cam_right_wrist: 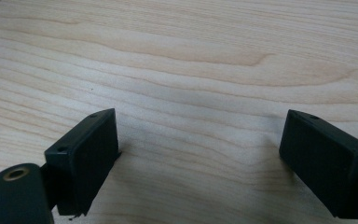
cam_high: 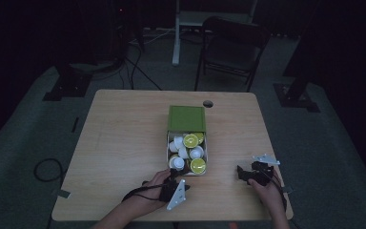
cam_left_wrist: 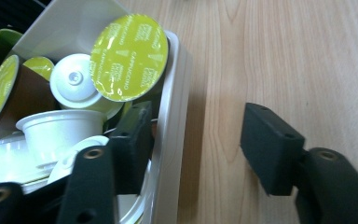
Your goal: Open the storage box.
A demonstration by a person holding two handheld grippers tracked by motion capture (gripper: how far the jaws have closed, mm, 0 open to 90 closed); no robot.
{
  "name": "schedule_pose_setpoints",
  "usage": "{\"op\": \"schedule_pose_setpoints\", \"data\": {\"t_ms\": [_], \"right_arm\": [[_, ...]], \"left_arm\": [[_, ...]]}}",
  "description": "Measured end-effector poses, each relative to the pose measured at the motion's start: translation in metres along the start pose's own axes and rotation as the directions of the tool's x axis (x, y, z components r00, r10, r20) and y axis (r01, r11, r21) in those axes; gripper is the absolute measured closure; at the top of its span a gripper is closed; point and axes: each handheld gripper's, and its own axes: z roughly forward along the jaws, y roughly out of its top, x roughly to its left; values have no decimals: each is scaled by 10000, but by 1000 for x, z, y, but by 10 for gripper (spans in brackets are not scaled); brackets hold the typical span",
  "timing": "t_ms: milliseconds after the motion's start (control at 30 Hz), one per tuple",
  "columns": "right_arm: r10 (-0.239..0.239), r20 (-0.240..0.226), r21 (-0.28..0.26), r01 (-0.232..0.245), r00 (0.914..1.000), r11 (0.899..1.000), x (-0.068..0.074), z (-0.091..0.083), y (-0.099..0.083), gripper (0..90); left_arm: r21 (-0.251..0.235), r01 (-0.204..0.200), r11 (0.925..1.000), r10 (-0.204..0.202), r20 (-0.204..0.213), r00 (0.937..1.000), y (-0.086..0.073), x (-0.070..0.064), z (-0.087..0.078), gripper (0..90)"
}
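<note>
An open white box (cam_high: 207, 155) with a raised green lid (cam_high: 186, 118) stands mid-table, holding several coffee capsules (cam_high: 190, 140). In the left gripper view I see a capsule with a lime foil top (cam_left_wrist: 129, 57), white capsules (cam_left_wrist: 74, 79) and a brown one (cam_left_wrist: 25, 95). My left gripper (cam_high: 173, 175) (cam_left_wrist: 200, 140) is open and straddles the box wall (cam_left_wrist: 172, 140) at the near left corner: one jaw inside among the capsules, the other outside over the table. My right gripper (cam_high: 242, 172) (cam_right_wrist: 200, 154) is open just above bare wood to the right of the box, holding nothing.
The wooden table (cam_high: 124, 143) has a cable hole (cam_high: 208, 103) behind the box. A dark folding chair (cam_high: 228, 47) stands beyond the far edge. A cable loop (cam_high: 47, 169) lies on the floor at the left. The room is dim.
</note>
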Motion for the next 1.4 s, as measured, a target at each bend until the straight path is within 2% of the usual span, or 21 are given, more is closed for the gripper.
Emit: {"op": "schedule_pose_setpoints", "data": {"t_ms": [133,233,300,367,567,767,833,900,967,1033,1167,1367,1400], "right_arm": [[1,0,0,-1,10000,10000,0,0,0,111],[-1,0,1,1,10000,10000,0,0,0,111],[0,0,0,0,10000,10000,0,0,0,111],[-1,0,1,1,10000,10000,0,0,0,112],[4,2,3,-4,10000,10000,0,0,0,112],[-1,0,0,1,10000,10000,0,0,0,112],[1,1,1,-1,10000,10000,0,0,0,111],[0,0,2,0,10000,10000,0,0,0,111],[0,0,0,0,10000,10000,0,0,0,111],[1,1,1,-1,10000,10000,0,0,0,111],[-1,1,0,1,10000,10000,0,0,0,112],[-1,1,1,1,10000,10000,0,0,0,112],[4,1,2,-4,10000,10000,0,0,0,111]], "left_arm": [[27,239,9997,-239,70,9997,-1,2,-4,403],[2,760,9971,-760,256,9968,-3,1,-7,360],[-70,1000,9950,-997,354,9944,-4,0,-9,309],[-171,1121,9936,-1115,333,9932,-5,1,-11,294],[-211,1893,9817,-1882,444,9811,-12,2,-18,240],[-122,2147,9766,-2140,419,9759,-24,3,-25,217],[-136,2399,9707,-2389,526,9696,-28,2,-28,217],[-219,2491,9682,-2479,460,9677,-32,2,-31,214],[-189,2768,9607,-2757,473,9601,-35,4,-36,214],[-100,2760,9611,-2756,302,9608,-39,5,-39,215],[-23,3025,9531,-3025,86,9531,-48,9,-47,214],[43,3551,9348,-3549,-227,9346,-61,16,-57,213],[43,3713,9285,-3710,-287,9282,-63,17,-59,213]]}}
